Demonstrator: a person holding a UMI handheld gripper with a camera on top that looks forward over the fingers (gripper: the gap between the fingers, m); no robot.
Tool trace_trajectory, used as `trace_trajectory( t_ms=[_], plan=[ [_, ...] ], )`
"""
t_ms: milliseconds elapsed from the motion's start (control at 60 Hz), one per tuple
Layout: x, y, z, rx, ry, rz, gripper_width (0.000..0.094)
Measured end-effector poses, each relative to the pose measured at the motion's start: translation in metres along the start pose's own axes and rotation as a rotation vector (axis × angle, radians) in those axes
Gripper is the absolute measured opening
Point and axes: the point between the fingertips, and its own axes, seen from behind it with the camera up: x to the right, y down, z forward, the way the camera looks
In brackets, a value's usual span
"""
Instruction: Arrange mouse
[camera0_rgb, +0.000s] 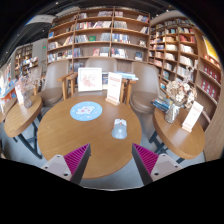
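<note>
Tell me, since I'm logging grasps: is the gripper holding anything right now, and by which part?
Nothing is held. The gripper is open, its fingers apart over the round wooden table; the mouse lies on the table beyond them, untouched.

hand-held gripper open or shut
Open: the hand-held gripper shows its two pink pads wide apart, nothing between them; the mouse lies on the table beyond them.

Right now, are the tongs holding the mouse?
No, the tongs are open and empty, and the mouse lies on the round table just ahead of them.
</note>
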Motion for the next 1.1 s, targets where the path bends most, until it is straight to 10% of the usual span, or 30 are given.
trace_trajectory(
  t_ms=[1100],
  plan=[
    [0.042,-0.016,0.246,-0.026,0.085,0.172,0.0853]
  ],
)
